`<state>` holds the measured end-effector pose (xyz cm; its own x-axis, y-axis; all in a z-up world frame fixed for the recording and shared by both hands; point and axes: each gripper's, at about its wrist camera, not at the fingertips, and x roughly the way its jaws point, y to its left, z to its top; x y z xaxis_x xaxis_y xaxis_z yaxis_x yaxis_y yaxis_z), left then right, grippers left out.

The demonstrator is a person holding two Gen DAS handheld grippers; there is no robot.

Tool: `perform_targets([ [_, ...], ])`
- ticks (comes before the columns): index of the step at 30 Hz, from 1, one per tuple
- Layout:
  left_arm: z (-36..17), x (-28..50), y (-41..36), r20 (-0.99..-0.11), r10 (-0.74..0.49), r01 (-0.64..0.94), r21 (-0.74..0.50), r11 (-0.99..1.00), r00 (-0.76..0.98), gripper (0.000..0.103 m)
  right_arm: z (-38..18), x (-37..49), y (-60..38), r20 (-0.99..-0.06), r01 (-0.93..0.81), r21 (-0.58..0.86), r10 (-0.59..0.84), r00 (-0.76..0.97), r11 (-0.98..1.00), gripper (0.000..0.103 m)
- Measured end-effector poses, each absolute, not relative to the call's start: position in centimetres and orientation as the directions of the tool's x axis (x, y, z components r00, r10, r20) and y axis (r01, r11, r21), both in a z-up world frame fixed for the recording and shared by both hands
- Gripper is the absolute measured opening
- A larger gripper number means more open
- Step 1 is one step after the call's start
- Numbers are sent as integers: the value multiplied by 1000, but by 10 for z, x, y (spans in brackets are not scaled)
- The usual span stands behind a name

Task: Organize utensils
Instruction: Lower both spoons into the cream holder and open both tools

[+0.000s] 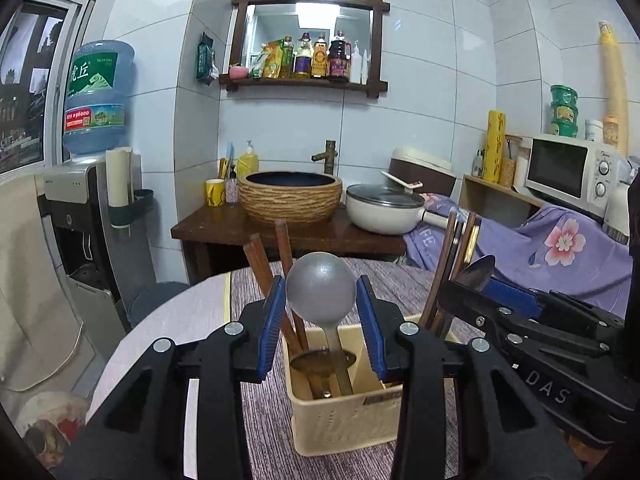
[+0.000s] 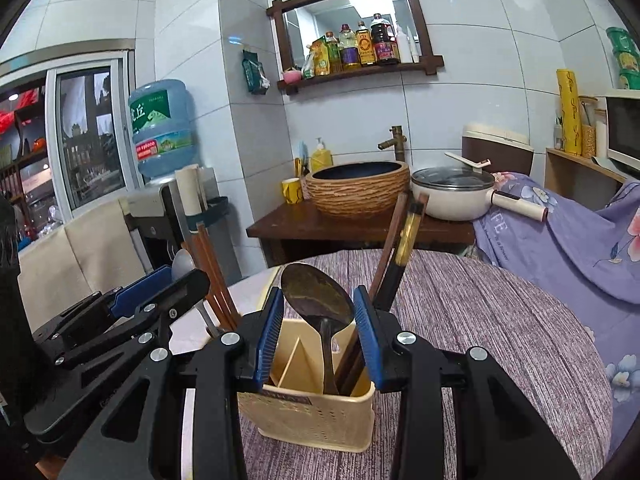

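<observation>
Left gripper and right gripper both part open, nothing pinched; each frames a spoon standing in the cream basket on the table. Grey spoon and dark spoon: prob. light, stiff, slippery metal, so grab at the neck below the bowl.

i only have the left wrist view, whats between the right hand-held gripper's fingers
Observer: A dark spoon, bowl up, facing the camera. It fills the gap of the right hand-held gripper. I cannot tell whether the pads press it.
Operator: where does its handle go
Observer: Down into the cream caddy, in the compartment right of a slanted divider.
Operator: anything else in that compartment
Observer: Brown chopsticks stand beside the handle, leaning right.
</observation>
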<state>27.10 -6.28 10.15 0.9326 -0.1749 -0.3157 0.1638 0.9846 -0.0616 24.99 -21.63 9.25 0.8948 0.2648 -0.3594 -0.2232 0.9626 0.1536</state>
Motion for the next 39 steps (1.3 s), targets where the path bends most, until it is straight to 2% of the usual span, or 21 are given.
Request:
perform_targets([
  [11,63,275,-61,-380,-164,153,-60,986,911,37,59,254,-218,-417,-189,143,232,879,971,36],
  [17,59,272,-59,-377,-163,152,-60,987,912,38,57,252,-215,-406,-191,114,221,887,975,36],
  [20,64,265,-55,-363,-161,149,-59,987,918,47,61,247,-218,-394,-186,117,218,893,976,37],
  [21,66,261,-54,-354,-156,146,-55,988,922,56,63,244,-220,-389,-187,123,221,894,975,38],
  [22,70,255,-51,-339,-147,138,-49,989,929,65,64,242,-222,-385,-188,128,224,896,974,41],
  [25,78,233,-43,-292,-134,128,-39,991,947,77,71,225,-228,-355,-192,127,226,907,973,56],
  [27,81,218,-40,-269,-126,125,-21,992,955,86,72,211,-231,-340,-191,116,220,914,975,61],
  [29,80,200,-35,-246,-112,116,-1,993,963,95,71,194,-233,-330,-201,106,226,917,974,75],
  [34,64,162,-20,-268,-112,114,-7,993,957,97,59,137,-237,-246,-218,47,222,944,975,96],
  [37,49,146,-13,-318,-99,97,-23,995,943,97,49,108,-238,-208,-223,25,223,952,974,97],
  [39,37,136,-10,-348,-101,92,-42,995,932,97,40,93,-237,-216,-241,11,238,947,970,97],
])
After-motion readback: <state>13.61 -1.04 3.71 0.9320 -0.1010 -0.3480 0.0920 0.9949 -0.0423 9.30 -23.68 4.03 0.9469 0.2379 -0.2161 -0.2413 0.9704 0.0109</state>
